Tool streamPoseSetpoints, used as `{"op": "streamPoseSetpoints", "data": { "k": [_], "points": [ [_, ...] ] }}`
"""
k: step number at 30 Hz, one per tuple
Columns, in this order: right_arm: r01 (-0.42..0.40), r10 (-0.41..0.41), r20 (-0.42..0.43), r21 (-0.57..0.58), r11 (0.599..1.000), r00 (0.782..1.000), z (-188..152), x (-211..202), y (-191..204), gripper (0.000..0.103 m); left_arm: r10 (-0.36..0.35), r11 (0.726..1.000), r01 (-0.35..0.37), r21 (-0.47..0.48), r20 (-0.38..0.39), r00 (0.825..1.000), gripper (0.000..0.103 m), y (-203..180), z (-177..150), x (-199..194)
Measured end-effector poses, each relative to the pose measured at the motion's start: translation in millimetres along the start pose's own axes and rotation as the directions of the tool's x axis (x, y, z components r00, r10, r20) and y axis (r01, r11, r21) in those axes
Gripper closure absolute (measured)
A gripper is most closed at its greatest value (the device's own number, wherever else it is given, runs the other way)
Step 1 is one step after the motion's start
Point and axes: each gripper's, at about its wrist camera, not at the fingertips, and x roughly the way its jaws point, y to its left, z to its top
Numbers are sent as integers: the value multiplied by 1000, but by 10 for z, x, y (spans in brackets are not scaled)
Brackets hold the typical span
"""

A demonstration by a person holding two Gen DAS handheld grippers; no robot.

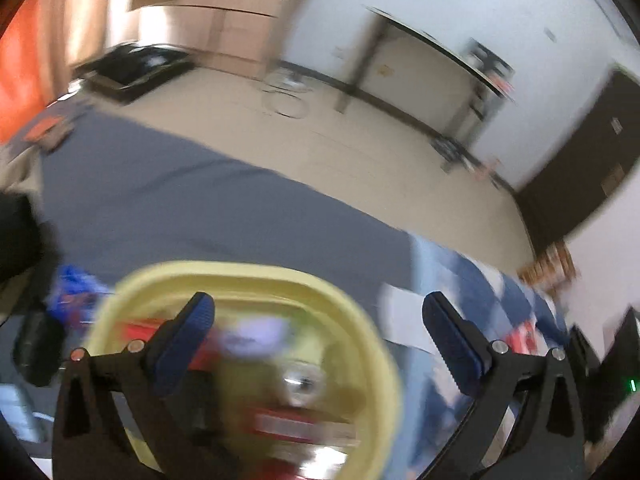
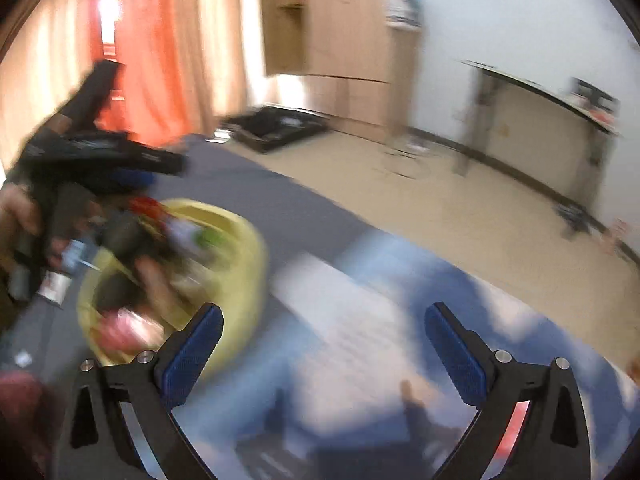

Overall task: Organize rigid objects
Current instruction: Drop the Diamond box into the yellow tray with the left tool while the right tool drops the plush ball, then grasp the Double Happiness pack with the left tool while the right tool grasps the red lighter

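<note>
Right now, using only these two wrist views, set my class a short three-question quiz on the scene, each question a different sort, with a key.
1. True or false: the left gripper has an object clamped between its fingers.
2. Multiple choice: the yellow basket sits on (a) a bare wooden floor, (b) a grey cloth surface, (c) a glass shelf.
3. Short answer: in the right wrist view, what lies under the right gripper?

Key
1. False; both grippers stand open and empty.
2. b.
3. A blue-and-white printed sheet, beside the basket; blur hides its detail.
</note>
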Motion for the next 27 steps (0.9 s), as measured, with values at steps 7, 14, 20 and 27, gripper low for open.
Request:
{"op": "streamPoseSetpoints", "data": {
  "k": [7,14,20,27],
  "points": [
    [220,-201,-131,152,964,971,-965,-208,-1064,2,-88,943,143,300,-189,978,0,-1626,-386,682],
    [122,-100,-125,180,976,987,-1114,-27,-1296,49,-102,901,209,381,-282,954,0,-2448,-605,1117],
    [14,-7,-44,174,985,999,-1248,-146,-1573,81,-56,782,255,569,-344,937,0,-3008,-781,1491],
    [61,-53,-41,241,969,998,-1566,-403,-2097,81,-2,653,286,701,-375,927,0,-3462,-1080,1888]
  ]
}}
